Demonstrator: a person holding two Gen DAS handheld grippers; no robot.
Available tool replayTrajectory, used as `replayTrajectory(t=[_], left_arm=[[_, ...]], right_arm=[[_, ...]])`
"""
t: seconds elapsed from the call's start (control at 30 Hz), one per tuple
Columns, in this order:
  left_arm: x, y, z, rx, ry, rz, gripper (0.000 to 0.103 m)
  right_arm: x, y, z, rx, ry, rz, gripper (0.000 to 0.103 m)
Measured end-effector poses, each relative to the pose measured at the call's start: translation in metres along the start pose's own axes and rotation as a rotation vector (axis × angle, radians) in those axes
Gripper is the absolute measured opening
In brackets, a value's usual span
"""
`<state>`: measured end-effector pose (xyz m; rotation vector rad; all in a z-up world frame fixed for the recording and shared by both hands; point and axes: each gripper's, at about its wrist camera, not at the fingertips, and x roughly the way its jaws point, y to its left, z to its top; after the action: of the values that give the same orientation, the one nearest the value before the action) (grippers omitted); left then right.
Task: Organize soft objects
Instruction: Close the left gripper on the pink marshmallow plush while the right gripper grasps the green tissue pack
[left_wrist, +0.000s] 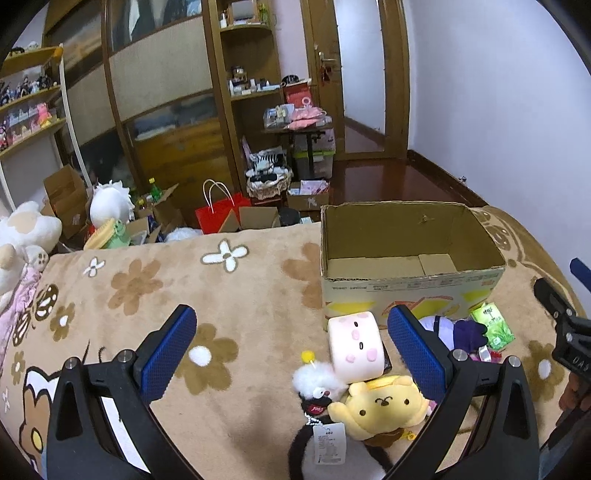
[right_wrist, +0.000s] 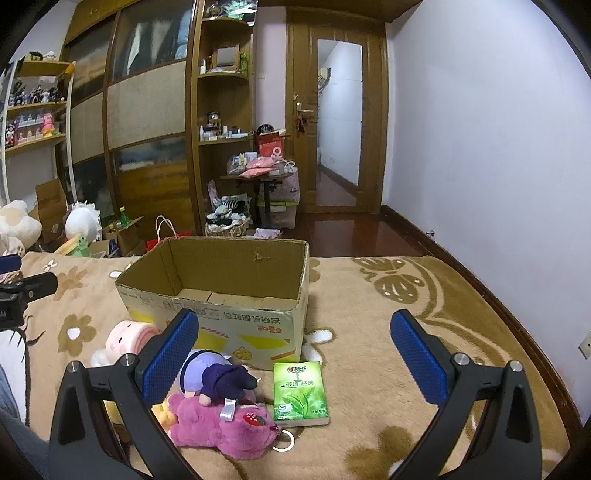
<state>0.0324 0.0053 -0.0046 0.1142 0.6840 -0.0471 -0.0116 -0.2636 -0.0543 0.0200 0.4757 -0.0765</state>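
Note:
An open, empty cardboard box (left_wrist: 410, 258) stands on the flowered beige blanket (left_wrist: 184, 288); it also shows in the right wrist view (right_wrist: 229, 295). Before it lie soft toys: a pink marshmallow plush (left_wrist: 356, 345), a yellow dog plush (left_wrist: 384, 406), a white-and-black fluffy toy (left_wrist: 317, 384), a purple doll (right_wrist: 218, 376) and a magenta bear (right_wrist: 225, 424). A green tissue pack (right_wrist: 300, 391) lies beside them. My left gripper (left_wrist: 291, 347) is open above the toys. My right gripper (right_wrist: 295, 350) is open above the tissue pack.
The blanket's far edge drops to a cluttered floor with a red bag (left_wrist: 221, 214), boxes and baskets. White plush toys (left_wrist: 22, 236) sit at the left. A wardrobe (right_wrist: 147, 129) and a door (right_wrist: 332, 122) stand behind; the wall is at the right.

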Motion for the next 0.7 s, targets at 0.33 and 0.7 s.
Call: replayTrajectory(t=[0.33,0.7], left_arm=[[0.038,-0.012,0.012,0.019,0.083,-0.031,0.102],[0.081,-0.024,-0.001,0.025,0.2,-0.045,0.102]], right_arm=[[0.036,0.002,-0.005,-0.026,0.082,0.001,0.103],[0.074,-0.022,-0.023,0.055,0.225,-0.013,0.103]])
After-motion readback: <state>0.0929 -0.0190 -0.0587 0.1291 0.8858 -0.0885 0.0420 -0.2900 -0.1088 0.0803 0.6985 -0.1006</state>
